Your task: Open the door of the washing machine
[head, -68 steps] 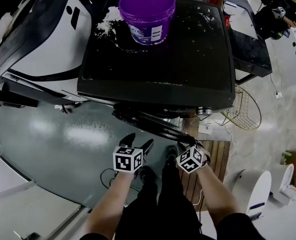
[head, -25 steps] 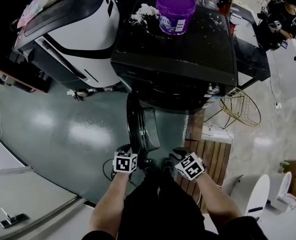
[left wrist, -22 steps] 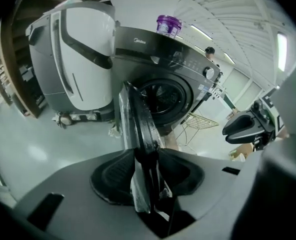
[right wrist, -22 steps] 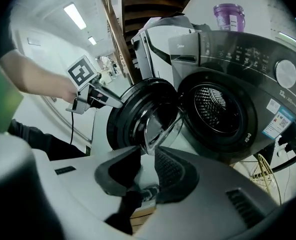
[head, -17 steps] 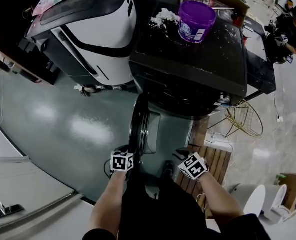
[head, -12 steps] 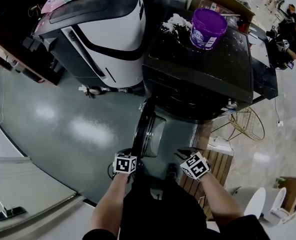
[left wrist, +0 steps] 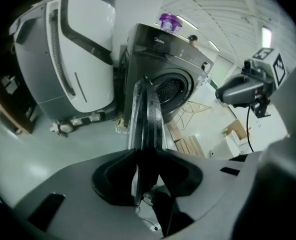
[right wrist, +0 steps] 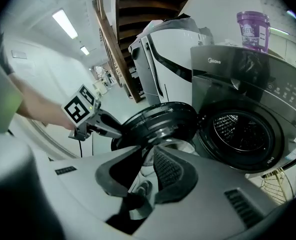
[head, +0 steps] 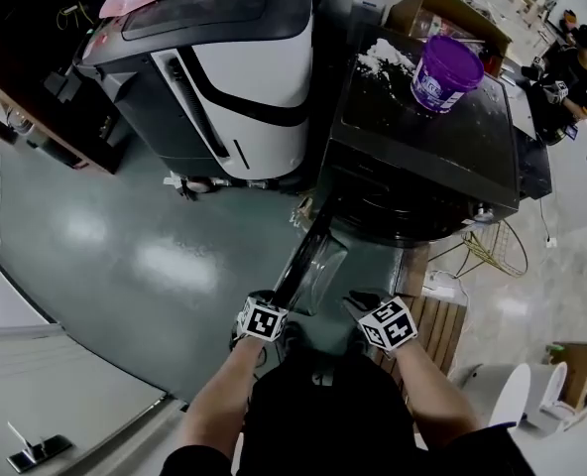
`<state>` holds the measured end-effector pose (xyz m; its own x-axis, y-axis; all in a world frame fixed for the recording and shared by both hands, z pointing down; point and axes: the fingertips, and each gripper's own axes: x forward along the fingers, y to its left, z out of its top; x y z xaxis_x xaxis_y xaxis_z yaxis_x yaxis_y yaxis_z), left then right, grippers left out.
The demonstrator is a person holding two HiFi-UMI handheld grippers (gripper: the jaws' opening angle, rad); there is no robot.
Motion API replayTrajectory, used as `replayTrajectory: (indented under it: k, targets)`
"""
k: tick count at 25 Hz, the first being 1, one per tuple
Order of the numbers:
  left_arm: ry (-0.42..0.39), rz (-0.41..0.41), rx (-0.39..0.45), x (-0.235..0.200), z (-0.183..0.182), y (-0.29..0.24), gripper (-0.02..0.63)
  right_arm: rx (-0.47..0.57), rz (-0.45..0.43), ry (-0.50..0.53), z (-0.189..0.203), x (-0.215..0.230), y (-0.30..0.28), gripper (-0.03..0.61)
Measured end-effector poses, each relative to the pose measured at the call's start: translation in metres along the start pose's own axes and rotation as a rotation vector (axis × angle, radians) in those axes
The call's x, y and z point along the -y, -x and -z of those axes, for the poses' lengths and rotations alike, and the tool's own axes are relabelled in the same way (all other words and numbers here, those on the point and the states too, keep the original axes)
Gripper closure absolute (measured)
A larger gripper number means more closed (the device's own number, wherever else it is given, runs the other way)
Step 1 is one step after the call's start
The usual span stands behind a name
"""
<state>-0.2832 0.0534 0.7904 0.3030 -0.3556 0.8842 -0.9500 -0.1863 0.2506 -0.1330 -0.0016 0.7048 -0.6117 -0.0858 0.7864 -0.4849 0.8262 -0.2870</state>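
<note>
Left hand-held gripper (left wrist: pixel 147 158) jaws just closing, now clamped on rim of door (head: pixel 309 262) (swung wide open) of washing machine (head: pixel 424 157). Right hand-held gripper (right wrist: pixel 147 151) slightly apart, empty, near door.

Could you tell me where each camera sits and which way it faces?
Head view: on the person's head, steeply down onto the washing machine; both forearms show.
Left gripper view: on the left gripper, along the open door, which its jaws, just closed further, clamp.
Right gripper view: on the right gripper, facing the drum; left forearm shows.
All share the door and purple bucket.
</note>
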Motion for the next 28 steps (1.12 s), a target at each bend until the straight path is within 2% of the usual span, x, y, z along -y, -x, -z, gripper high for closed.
replayTrajectory:
  k: [1, 3, 8, 18, 28]
  targets:
    - [-0.036, -0.002, -0.008, -0.007, -0.001, 0.002, 0.479, 0.011, -0.006, -0.005, -0.009, -0.006, -0.004, 0.494]
    - [-0.055, -0.001, -0.015, -0.02, -0.002, 0.007, 0.479, 0.025, -0.016, -0.002, -0.024, -0.016, -0.012, 0.495]
    - [0.006, -0.022, 0.013, -0.053, -0.005, 0.013, 0.477, 0.035, -0.038, 0.011, -0.053, -0.021, -0.025, 0.497]
    - [0.039, -0.139, 0.02, -0.116, -0.025, 0.025, 0.451, 0.028, -0.043, 0.054, -0.099, 0.021, -0.032, 0.505]
    - [0.057, -0.293, -0.001, -0.157, -0.045, 0.037, 0.442, 0.04, -0.014, 0.079, -0.115, 0.048, -0.012, 0.506]
